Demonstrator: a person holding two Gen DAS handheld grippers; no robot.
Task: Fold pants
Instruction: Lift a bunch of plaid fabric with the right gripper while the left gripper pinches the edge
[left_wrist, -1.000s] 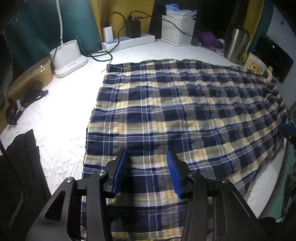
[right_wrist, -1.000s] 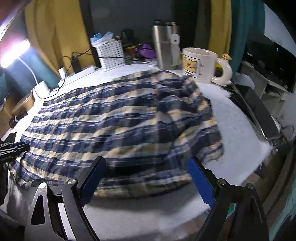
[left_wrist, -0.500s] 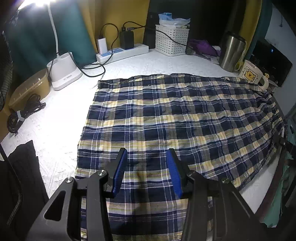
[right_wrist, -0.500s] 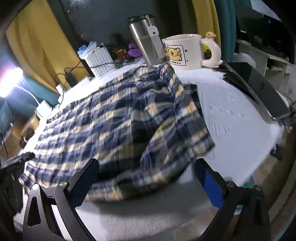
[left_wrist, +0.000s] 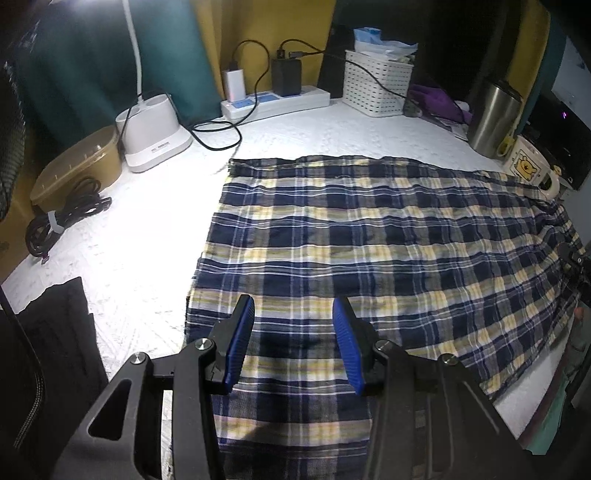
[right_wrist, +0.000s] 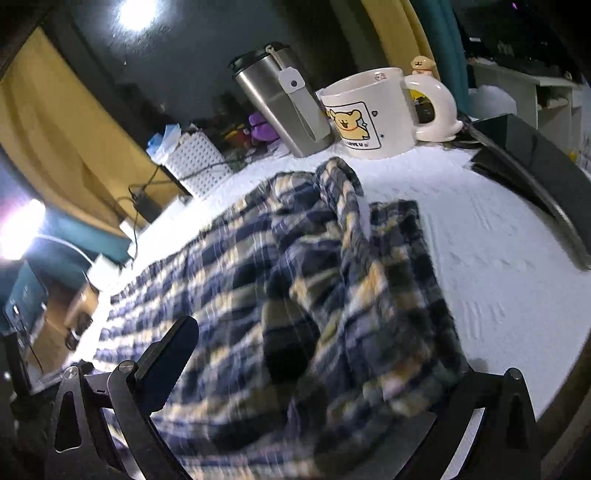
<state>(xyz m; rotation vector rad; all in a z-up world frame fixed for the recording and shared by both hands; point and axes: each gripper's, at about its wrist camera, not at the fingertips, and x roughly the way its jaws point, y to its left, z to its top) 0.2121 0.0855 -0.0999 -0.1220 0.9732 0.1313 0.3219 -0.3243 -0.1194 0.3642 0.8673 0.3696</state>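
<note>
I am holding the left gripper (left_wrist: 293, 345) low over the near edge of the plaid pants (left_wrist: 369, 266), its blue pads (left_wrist: 240, 350) standing moderately apart with nothing between them, the same gap as half a second ago. The pants are lying spread flat across the white tabletop (left_wrist: 147, 236), running from the near edge back toward the power strip (left_wrist: 275, 103) and the white basket (left_wrist: 376, 83). Compared with the earlier left wrist view, the cloth is sitting closer and larger under this gripper, and the lamp base (left_wrist: 153, 134) and the tan container (left_wrist: 79, 166) are looming nearer at the left.

On the other side I am tilting the right gripper (right_wrist: 314, 369) further than before: the scene is leaning more steeply, and the steel tumbler (right_wrist: 284, 107) and the bear mug (right_wrist: 373, 110) are now slanting across the top of the right wrist view. The bunched end of the pants (right_wrist: 332, 295) is filling the space between the widely spread fingers, where half a second ago it was lying just ahead of them. The left finger (right_wrist: 166, 365) is showing clear of the cloth; the right finger is hidden behind the rumpled plaid, so I cannot tell whether it is touching. The fabric here is blurring with motion. A dark flat device (right_wrist: 535, 177) is lying on the tabletop at the right.
</note>
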